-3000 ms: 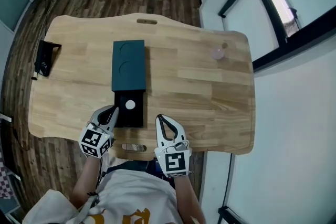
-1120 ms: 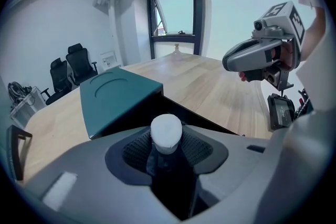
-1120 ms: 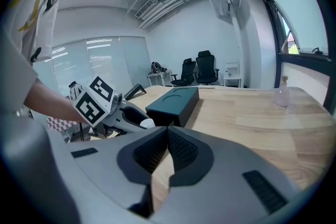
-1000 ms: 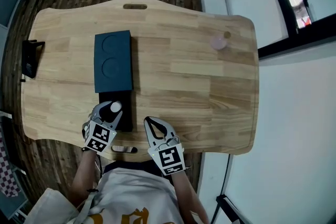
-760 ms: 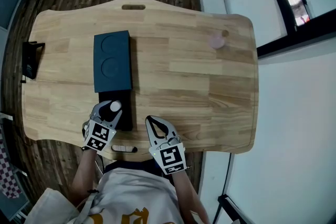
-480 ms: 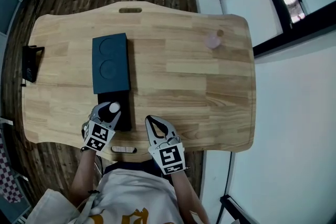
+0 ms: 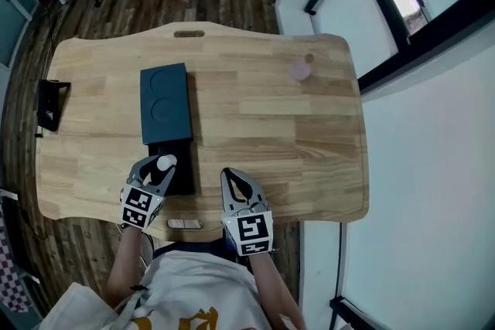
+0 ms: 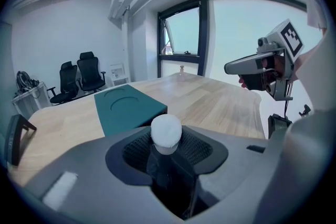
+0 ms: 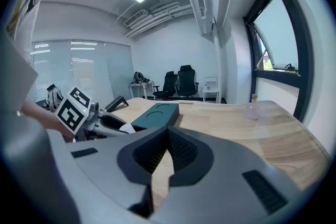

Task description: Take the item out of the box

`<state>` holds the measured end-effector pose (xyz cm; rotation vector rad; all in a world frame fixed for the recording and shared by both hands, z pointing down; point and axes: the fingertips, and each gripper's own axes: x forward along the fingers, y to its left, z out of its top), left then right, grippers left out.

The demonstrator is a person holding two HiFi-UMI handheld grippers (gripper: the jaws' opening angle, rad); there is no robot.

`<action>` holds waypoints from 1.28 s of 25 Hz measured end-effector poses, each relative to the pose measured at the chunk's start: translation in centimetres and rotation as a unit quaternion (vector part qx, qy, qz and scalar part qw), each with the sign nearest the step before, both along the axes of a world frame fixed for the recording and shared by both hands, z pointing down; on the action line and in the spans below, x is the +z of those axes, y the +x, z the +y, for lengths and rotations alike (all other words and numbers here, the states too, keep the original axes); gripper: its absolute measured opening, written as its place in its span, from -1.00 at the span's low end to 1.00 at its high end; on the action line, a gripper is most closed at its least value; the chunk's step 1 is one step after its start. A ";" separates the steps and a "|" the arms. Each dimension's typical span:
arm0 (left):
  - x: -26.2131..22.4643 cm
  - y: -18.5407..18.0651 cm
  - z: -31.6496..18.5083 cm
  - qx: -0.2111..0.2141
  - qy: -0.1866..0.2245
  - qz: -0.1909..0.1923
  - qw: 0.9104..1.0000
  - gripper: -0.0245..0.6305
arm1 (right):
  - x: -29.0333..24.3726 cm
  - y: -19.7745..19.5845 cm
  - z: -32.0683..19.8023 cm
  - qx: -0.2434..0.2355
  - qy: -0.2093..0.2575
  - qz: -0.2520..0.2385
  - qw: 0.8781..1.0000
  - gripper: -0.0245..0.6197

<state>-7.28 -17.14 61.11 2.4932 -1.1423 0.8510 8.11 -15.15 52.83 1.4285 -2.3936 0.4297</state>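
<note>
The left tool is pinching the item — a dark, upright piece topped by a round white cap. Its pads sit on the dark body below the cap, which looks the sensible hold, since the cap is rounded and would likely slip. The item stands at the open black end of the box, close to the near edge of the worktop and toward its left corner. Whether it has come clear of the box cannot be told, because the tool hides its lower part. The teal cover lies just beyond, running toward the far edge, out of the way of a lift. The right tool is pressed together on nothing and is held by the near edge, right of the box, probably parked so it does not crowd the grasp. Three seconds earlier the left tool sat beside the box's near left corner with the white cap bare and untouched. By one second ago it was already around the cap, and since then little but the head camera's framing has shifted — the right tool has stayed put. A pink bottle near the far right corner and a black stand at the left edge play no part.
</note>
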 end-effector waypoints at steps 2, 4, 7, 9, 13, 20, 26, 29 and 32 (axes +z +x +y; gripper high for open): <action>-1.3 -0.1 0.2 -0.005 0.011 0.013 1.000 -0.41 | -0.8 -0.4 0.3 0.007 0.007 0.003 1.000 -0.90; -2.9 -0.3 0.2 -0.009 0.030 0.023 0.999 -0.41 | -1.6 -1.1 0.5 0.011 0.016 0.005 1.000 -0.90; -6.0 -1.0 0.2 -0.023 0.071 0.047 0.996 -0.41 | -2.8 -2.0 1.0 0.011 0.033 0.007 0.999 -0.90; -8.2 -1.9 0.2 -0.038 0.101 0.066 0.992 -0.41 | -3.7 -2.3 1.2 0.014 0.045 0.007 0.999 -0.90; -11.4 -3.5 0.5 -0.064 0.137 0.094 0.984 -0.41 | -4.9 -2.3 1.4 0.035 0.061 0.017 0.997 -0.90; -15.4 -4.5 1.1 -0.075 0.171 0.141 0.972 -0.41 | -7.3 -1.6 1.0 0.055 0.090 0.016 0.994 -0.90; -16.9 -4.4 1.7 -0.072 0.182 0.157 0.968 -0.41 | -8.8 -0.8 0.7 0.066 0.105 -0.001 0.992 -0.90; -16.9 -3.9 2.0 -0.065 0.180 0.152 0.970 -0.41 | -9.0 -0.9 0.8 0.066 0.108 -0.006 0.992 -0.90; -17.0 -4.0 2.1 -0.073 0.186 0.147 0.969 -0.41 | -9.1 -1.2 1.0 0.061 0.110 -0.006 0.992 -0.90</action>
